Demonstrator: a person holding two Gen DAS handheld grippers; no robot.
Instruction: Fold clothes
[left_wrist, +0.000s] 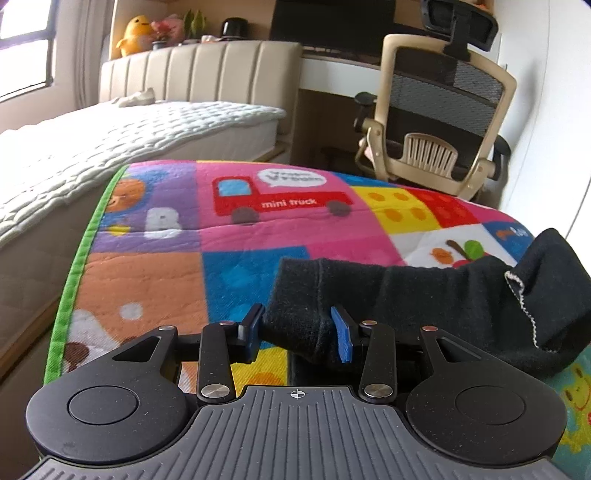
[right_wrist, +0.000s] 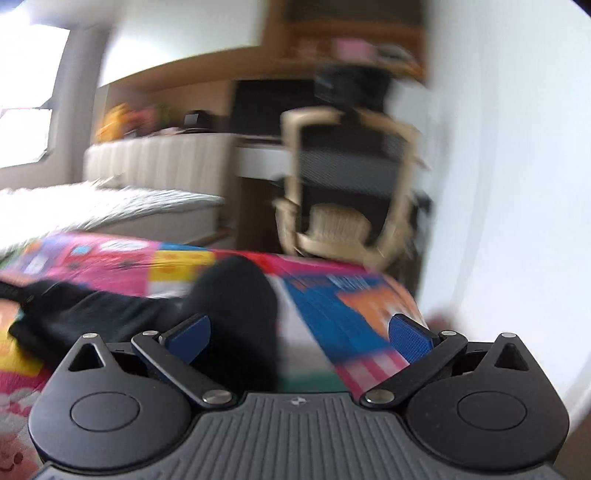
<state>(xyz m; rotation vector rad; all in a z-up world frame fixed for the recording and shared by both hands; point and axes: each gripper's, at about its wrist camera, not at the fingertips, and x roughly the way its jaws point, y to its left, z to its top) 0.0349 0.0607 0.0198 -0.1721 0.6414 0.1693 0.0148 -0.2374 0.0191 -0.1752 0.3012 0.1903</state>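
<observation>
- Left gripper (left_wrist: 301, 332): its two blue pads are pinched onto the near cuff end of the black garment (left_wrist: 424, 306); dark fabric fills the narrow gap between them, so this claw is clamped on the cloth.
- Lie of the garment from the left claw: a sleeve-like tube runs from the pinch point away and to the right, ending in a bunched mass with a white-stitched edge (left_wrist: 521, 306) at the far right of the view. Its long axis thus lies roughly crosswise to the claw's pointing line.
- Support: the garment rests on the colourful patchwork mat (left_wrist: 280, 206), whose bare area stretches ahead of and to the left of the left claw.
- Right gripper (right_wrist: 299, 336): jaws spread wide, nothing pressed by either pad. The view is motion-blurred.
- Lie of the garment from the right claw: a rounded black end (right_wrist: 236, 295) sits just ahead, nearer the left pad than the right; whether that pad touches it cannot be told. The rest trails off to the left.
- Judgement: the coming move probably turns on the right claw shifting leftward to centre that free end between its pads, giving one held end per hand for a fold along the long axis.
</observation>
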